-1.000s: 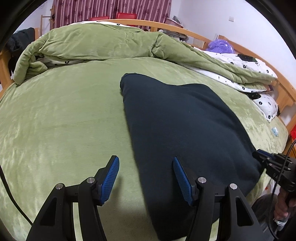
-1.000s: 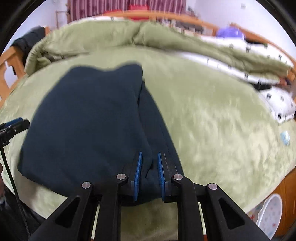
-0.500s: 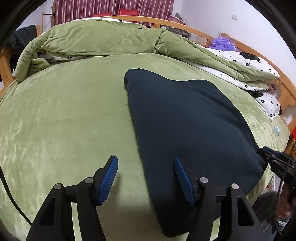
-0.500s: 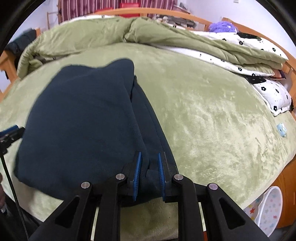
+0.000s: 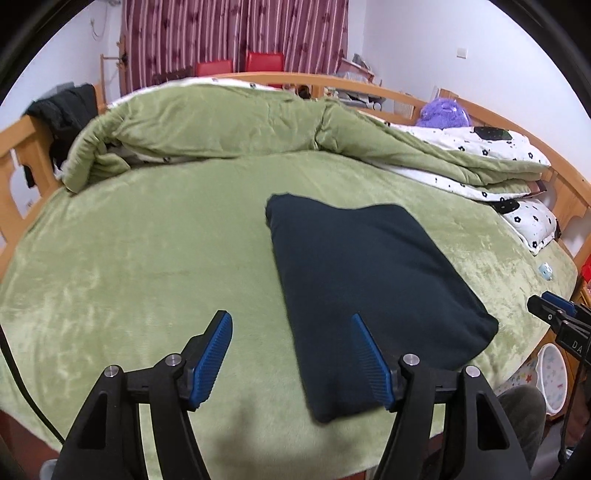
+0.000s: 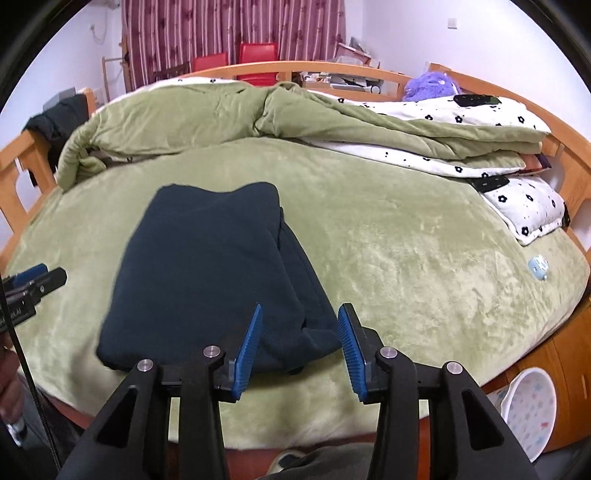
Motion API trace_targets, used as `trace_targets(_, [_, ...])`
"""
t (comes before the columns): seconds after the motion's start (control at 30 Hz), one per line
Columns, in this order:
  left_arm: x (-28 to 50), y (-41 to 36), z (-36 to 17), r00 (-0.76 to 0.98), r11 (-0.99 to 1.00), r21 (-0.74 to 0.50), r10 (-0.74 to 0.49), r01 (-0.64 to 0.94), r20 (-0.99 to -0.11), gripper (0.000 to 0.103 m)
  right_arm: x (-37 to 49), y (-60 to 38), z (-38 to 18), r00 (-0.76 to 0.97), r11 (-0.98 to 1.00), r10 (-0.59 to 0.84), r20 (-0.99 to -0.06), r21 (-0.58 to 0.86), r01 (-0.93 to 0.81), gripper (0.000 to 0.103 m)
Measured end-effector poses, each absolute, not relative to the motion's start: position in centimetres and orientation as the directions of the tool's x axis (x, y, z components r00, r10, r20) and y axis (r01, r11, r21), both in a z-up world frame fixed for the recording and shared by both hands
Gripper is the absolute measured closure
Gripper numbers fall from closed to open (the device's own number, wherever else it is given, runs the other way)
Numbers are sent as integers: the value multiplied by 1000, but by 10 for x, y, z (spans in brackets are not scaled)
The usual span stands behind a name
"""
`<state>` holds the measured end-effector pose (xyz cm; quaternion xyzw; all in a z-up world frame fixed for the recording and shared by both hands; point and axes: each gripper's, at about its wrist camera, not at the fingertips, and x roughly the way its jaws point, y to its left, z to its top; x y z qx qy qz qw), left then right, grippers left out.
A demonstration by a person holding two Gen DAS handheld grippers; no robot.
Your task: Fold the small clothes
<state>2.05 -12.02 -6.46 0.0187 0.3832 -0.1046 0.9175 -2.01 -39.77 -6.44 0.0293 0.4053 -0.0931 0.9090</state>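
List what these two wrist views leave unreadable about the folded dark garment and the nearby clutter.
- Dark garment: type unclear; folds hide its shape, both views.
- Its near edge: partly behind the right tool, right view.
- Small blue item: too small to identify.
- White tub: cut by the bed's edge.

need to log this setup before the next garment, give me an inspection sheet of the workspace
surface: green plush bedspread, wrinkle-free where the work is.
job's things: dark navy garment, folded into a rectangle, lying flat.
clutter: small light-blue object near the bed's right edge; purple plush toy at the far rail.
grippers: left hand-held gripper open, empty; right hand-held gripper open, jaws just been opening, garment released.
cables: black cable at the left edge.
surroundings: rolled green duvet, floral bedding, striped curtain, red chairs.
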Motion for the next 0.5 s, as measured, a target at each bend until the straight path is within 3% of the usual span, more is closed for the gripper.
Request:
trace_targets(0.17, [-4, -116, -39, 716, 984, -29, -149, 177, -682, 30, -43, -394, -44, 666, 976, -149, -731, -1, 218, 60])
trace_targets(0.23, [-15, -113, -30, 732, 985, -24, -143, 171, -666, 25, -53, -392, -35, 680, 976, -154, -717, -4, 217, 46])
trace_targets(0.3, [-24, -110, -23, 743, 987, -13, -131, 162, -656, 22, -64, -387, -25, 698, 978, -158, -699, -11, 210, 25])
trace_targets(0.5, [-45, -103, -11, 753, 988, -12, -123, 152, -647, 20, -86, -379, -10, 718, 977, -169, -675, -21, 210, 16])
